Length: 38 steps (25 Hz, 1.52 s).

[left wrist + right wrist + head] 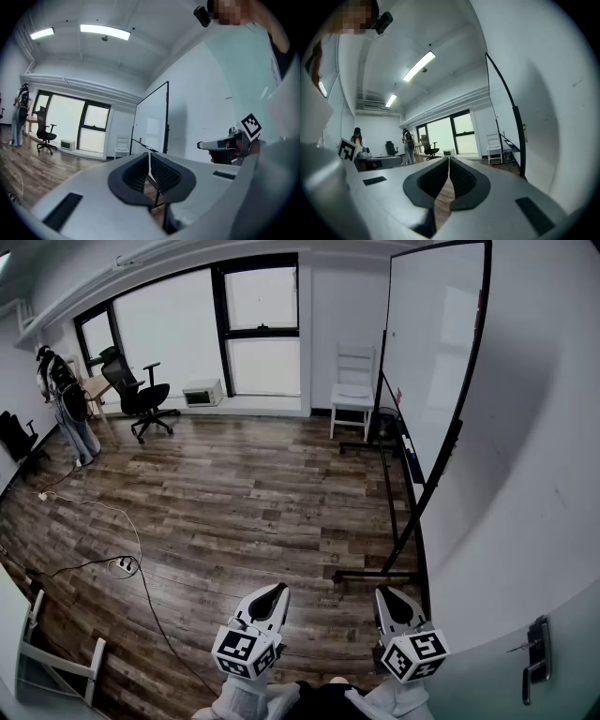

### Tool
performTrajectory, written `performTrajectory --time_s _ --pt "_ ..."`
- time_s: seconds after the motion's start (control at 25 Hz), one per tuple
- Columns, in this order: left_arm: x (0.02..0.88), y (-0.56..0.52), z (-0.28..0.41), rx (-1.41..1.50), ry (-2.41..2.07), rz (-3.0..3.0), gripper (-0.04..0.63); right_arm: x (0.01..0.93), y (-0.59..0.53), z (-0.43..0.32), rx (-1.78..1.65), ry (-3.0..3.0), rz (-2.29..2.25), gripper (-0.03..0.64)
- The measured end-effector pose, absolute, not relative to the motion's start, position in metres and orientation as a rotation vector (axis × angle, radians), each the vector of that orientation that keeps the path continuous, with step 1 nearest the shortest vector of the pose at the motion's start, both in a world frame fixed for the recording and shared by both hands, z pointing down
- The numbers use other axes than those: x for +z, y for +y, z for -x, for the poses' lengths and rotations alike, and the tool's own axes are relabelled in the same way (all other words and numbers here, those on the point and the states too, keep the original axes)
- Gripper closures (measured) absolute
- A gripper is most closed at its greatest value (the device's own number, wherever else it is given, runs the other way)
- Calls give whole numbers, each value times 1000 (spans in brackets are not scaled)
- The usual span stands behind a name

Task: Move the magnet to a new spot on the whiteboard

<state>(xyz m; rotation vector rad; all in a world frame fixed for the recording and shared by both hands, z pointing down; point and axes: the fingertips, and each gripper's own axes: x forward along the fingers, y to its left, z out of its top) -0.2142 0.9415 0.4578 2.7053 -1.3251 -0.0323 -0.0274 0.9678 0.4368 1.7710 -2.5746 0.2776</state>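
A tall whiteboard (433,352) on a black rolling stand stands along the right wall, several steps ahead of me. A small red spot (398,394) shows near its lower edge; I cannot tell if it is the magnet. My left gripper (269,600) and right gripper (395,602) are held low at the bottom of the head view, side by side, both shut with nothing between the jaws. The left gripper (149,164) points toward the whiteboard (152,123), with the right gripper (220,144) beside it. In the right gripper view the right gripper (449,162) faces the room, with the whiteboard (506,104) edge-on.
A white chair (353,390) stands beside the board's far end. An office chair (141,395) and a white box (202,392) sit by the windows. Cables (122,565) lie on the wood floor at the left. A door handle (536,657) is at my right. A person (408,145) stands far back.
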Motion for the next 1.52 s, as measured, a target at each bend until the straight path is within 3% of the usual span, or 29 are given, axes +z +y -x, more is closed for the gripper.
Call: performTrajectory --time_s 1.52 --pt "489 920 281 24 -1325 -2670 575 476 945 88 403 -2536 -1780 583"
